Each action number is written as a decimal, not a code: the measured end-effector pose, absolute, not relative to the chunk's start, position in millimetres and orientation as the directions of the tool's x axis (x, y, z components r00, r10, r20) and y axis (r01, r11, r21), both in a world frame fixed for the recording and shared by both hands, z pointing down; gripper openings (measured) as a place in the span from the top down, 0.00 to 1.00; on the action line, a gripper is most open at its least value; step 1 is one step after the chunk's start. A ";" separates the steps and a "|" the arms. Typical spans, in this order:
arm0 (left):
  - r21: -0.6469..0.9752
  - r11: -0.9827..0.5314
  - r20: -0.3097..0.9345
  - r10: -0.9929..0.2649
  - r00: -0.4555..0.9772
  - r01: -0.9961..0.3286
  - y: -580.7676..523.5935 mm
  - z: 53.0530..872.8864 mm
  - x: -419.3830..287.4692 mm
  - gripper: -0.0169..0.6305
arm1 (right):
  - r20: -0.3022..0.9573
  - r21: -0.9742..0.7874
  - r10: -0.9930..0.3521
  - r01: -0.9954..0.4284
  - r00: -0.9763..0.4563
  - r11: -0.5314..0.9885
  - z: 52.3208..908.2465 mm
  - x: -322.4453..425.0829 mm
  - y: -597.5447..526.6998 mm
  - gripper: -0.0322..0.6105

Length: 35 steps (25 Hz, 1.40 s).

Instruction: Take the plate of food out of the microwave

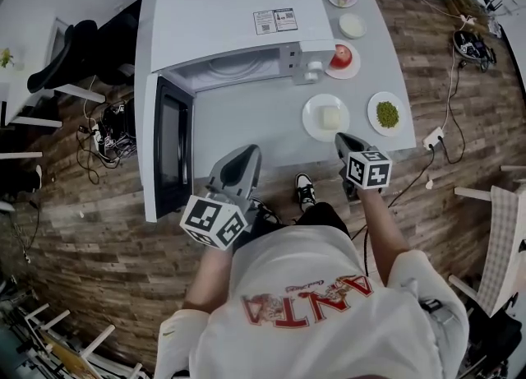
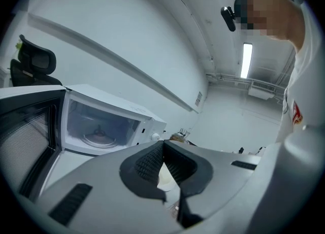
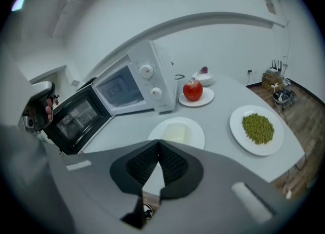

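— So, where is the plate [image 1: 326,117] sitting?
— Outside the microwave [image 1: 230,24], lying on the table [image 1: 246,118]. The left tongs [image 2: 163,145] and right tongs [image 3: 158,145] are hanging closed, gripping nothing.
— Handling?
— It's looking stiff, slick, breakable. I'm favouring the bare near rim, keeping it level.

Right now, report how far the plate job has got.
Done: the microwave holds only its turntable, and the plate with a pale block sits on the table. In hand: nothing; the left gripper and right gripper are both shut and empty. Left: perhaps only the door, which stands open.
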<state>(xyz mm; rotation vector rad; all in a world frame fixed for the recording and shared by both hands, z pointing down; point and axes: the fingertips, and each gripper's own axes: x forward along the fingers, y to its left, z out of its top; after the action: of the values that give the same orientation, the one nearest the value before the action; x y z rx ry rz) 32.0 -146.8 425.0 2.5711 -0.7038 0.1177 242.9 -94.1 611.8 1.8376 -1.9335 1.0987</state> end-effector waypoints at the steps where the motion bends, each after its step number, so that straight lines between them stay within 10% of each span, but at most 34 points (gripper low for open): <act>1: 0.425 -0.758 0.187 -0.462 0.867 -0.495 -147.9 419.9 32.7 0.96 | 0.627 -0.330 -0.761 -0.942 -0.168 -0.065 599.8 242.3 -98.2 0.95; 22: 0.127 -0.814 0.102 -0.557 0.824 -0.566 -166.7 325.1 20.3 0.96 | 0.129 -0.068 -0.965 -0.973 -0.227 0.220 325.4 191.0 -133.3 0.95; 35: 0.129 -0.810 0.067 -0.569 0.820 -0.572 -163.6 307.4 10.0 0.96 | 0.067 -0.054 -0.953 -0.955 -0.295 0.292 290.7 173.2 -125.4 0.95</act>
<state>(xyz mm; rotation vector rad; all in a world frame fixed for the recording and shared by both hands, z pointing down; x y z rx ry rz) 10.0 -163.6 307.4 2.8587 -0.9015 0.0381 173.2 -125.4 290.7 1.8512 -2.5073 0.1297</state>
